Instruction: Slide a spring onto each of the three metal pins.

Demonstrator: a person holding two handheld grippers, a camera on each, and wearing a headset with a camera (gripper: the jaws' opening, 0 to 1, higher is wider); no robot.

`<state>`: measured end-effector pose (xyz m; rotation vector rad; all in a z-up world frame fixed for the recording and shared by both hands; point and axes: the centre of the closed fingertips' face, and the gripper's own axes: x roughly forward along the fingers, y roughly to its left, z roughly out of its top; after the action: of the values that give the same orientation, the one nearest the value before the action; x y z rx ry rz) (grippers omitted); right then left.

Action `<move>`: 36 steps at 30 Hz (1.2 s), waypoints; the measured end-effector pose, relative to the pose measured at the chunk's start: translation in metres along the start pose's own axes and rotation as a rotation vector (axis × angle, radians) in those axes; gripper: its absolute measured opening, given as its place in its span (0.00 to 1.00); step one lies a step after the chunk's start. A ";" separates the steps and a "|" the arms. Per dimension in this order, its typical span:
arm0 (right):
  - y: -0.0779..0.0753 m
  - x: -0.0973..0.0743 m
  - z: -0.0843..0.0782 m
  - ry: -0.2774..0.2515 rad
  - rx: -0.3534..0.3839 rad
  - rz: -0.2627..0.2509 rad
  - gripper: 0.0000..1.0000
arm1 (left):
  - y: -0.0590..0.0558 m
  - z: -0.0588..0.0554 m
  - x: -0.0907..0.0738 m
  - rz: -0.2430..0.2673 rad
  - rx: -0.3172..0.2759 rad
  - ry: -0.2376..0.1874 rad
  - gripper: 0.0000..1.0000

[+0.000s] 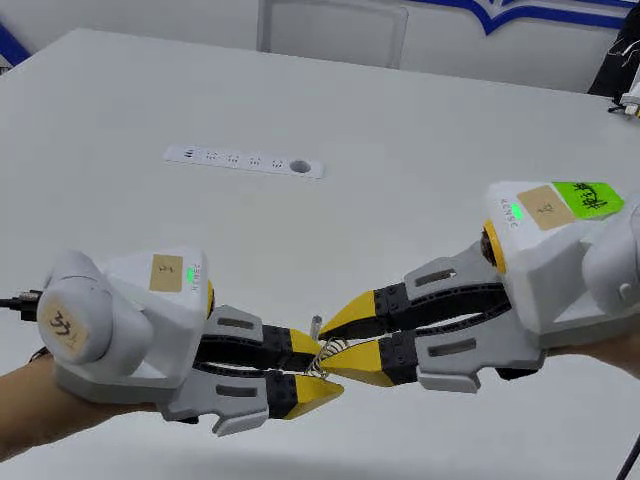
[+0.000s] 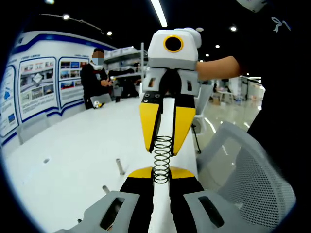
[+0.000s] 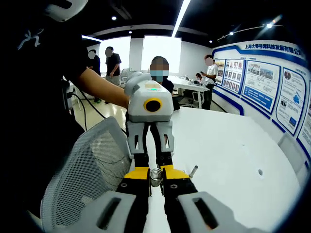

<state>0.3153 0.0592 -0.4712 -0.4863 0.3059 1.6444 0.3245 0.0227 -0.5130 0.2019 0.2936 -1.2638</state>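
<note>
A small steel spring (image 1: 327,357) hangs above the white table (image 1: 400,200), pinched between two grippers that meet tip to tip. My left gripper (image 1: 330,370) comes in from the lower left, shut on one end of it. From the right, my right gripper (image 1: 321,353) is shut on the other end. In the left gripper view the spring (image 2: 162,160) runs from my left gripper (image 2: 161,174) up into the right gripper (image 2: 163,151). The right gripper view shows the spring (image 3: 155,177) end-on. One metal pin (image 1: 315,325) stands upright just behind the tips. Two pins (image 2: 118,166) (image 2: 105,189) stand to the left.
A white power strip (image 1: 243,161) lies farther back on the table. A grey mesh chair (image 3: 92,160) stands at the table's near edge. Several people stand in the room behind. A small hole (image 3: 261,171) is set in the tabletop.
</note>
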 end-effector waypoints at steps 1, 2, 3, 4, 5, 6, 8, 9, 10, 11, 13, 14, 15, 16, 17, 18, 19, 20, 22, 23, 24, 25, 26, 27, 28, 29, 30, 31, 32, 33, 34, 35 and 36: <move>0.000 0.001 0.000 -0.002 0.005 0.001 0.11 | 0.000 -0.001 0.000 -0.001 -0.002 0.002 0.10; 0.001 0.001 -0.001 -0.002 0.008 0.004 0.11 | -0.001 -0.001 0.000 -0.003 -0.001 0.005 0.10; 0.002 0.003 -0.002 0.000 0.013 0.006 0.11 | -0.002 -0.003 0.001 -0.006 0.000 0.009 0.10; 0.002 0.003 -0.002 0.000 0.012 0.006 0.11 | -0.003 -0.003 0.001 -0.008 0.000 0.011 0.10; 0.003 0.004 -0.001 -0.007 0.018 0.005 0.11 | -0.003 -0.003 0.002 -0.008 -0.002 0.011 0.10; 0.003 0.004 0.000 -0.017 0.028 0.003 0.11 | -0.004 -0.002 0.002 -0.010 -0.002 0.008 0.10; 0.002 0.004 0.003 -0.034 0.029 -0.005 0.11 | -0.005 0.001 0.003 -0.011 0.000 -0.001 0.10; 0.003 0.004 0.006 -0.049 0.042 -0.004 0.11 | -0.005 0.004 0.004 -0.012 0.000 -0.008 0.10; 0.003 0.004 0.006 -0.053 0.043 -0.004 0.11 | -0.006 0.005 0.004 -0.017 0.003 -0.011 0.10; 0.002 0.004 0.006 -0.051 0.041 -0.007 0.11 | -0.006 0.006 0.005 -0.017 0.006 -0.010 0.10; 0.001 0.004 0.006 -0.039 0.040 -0.015 0.10 | -0.005 0.005 0.005 -0.012 0.013 -0.003 0.10; 0.001 0.003 0.006 -0.040 0.040 -0.017 0.10 | -0.004 0.005 0.004 -0.011 0.015 -0.005 0.10; 0.000 0.003 0.006 -0.042 0.043 -0.020 0.10 | -0.004 0.006 0.004 -0.010 0.015 -0.008 0.10; -0.001 0.003 0.006 -0.044 0.046 -0.023 0.10 | -0.003 0.006 0.004 -0.007 0.013 -0.011 0.10; -0.002 0.002 0.007 -0.045 0.045 -0.032 0.10 | -0.002 0.006 0.003 -0.001 0.009 -0.013 0.10; -0.003 0.002 0.007 -0.047 0.045 -0.038 0.10 | -0.001 0.006 0.003 0.003 0.005 -0.015 0.10; -0.004 0.002 0.007 -0.051 0.046 -0.044 0.10 | 0.000 0.007 0.002 0.007 0.000 -0.017 0.10; -0.005 0.002 0.007 -0.053 0.048 -0.047 0.10 | 0.001 0.007 0.002 0.009 -0.003 -0.018 0.10; -0.006 0.003 0.008 -0.055 0.050 -0.053 0.10 | 0.002 0.007 0.001 0.019 0.000 -0.014 0.11; -0.007 0.003 0.008 -0.054 0.048 -0.056 0.10 | 0.003 0.006 0.001 0.023 0.004 -0.011 0.11; -0.008 0.004 0.008 -0.051 0.047 -0.060 0.10 | 0.003 0.006 0.001 0.022 -0.008 -0.008 0.11; -0.008 0.004 0.008 -0.052 0.048 -0.060 0.10 | 0.003 0.006 0.001 0.020 -0.024 -0.007 0.11; -0.008 0.004 0.008 -0.052 0.048 -0.060 0.10 | 0.004 0.006 0.001 0.024 -0.028 -0.006 0.11; -0.010 0.004 0.008 -0.051 0.043 -0.066 0.10 | 0.006 0.005 0.000 0.031 -0.023 -0.002 0.12; -0.011 0.004 0.009 -0.053 0.042 -0.070 0.10 | 0.007 0.003 0.000 0.036 -0.017 0.005 0.12; -0.013 0.002 0.011 -0.061 0.045 -0.076 0.10 | 0.008 0.000 -0.001 0.038 -0.014 0.023 0.12; -0.015 0.001 0.013 -0.068 0.047 -0.079 0.10 | 0.008 -0.002 -0.001 0.041 -0.013 0.031 0.12; -0.017 0.000 0.014 -0.074 0.047 -0.086 0.10 | 0.009 -0.003 -0.001 0.043 -0.011 0.032 0.13; -0.019 -0.001 0.015 -0.076 0.043 -0.093 0.10 | 0.009 -0.004 -0.002 0.043 -0.012 0.034 0.15; -0.022 -0.004 0.016 -0.078 0.044 -0.101 0.10 | 0.010 -0.004 -0.003 0.046 -0.018 0.031 0.18; -0.025 -0.006 0.017 -0.082 0.044 -0.110 0.10 | 0.012 -0.002 -0.004 0.053 -0.025 0.018 0.21; -0.028 -0.007 0.017 -0.084 0.044 -0.118 0.10 | 0.013 -0.001 -0.006 0.058 -0.031 0.012 0.23; -0.031 -0.009 0.017 -0.083 0.045 -0.127 0.10 | 0.015 -0.001 -0.007 0.065 -0.036 0.006 0.27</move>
<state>0.3445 0.0637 -0.4501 -0.3952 0.2447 1.5263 0.3371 0.0333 -0.5117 0.1834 0.3125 -1.1930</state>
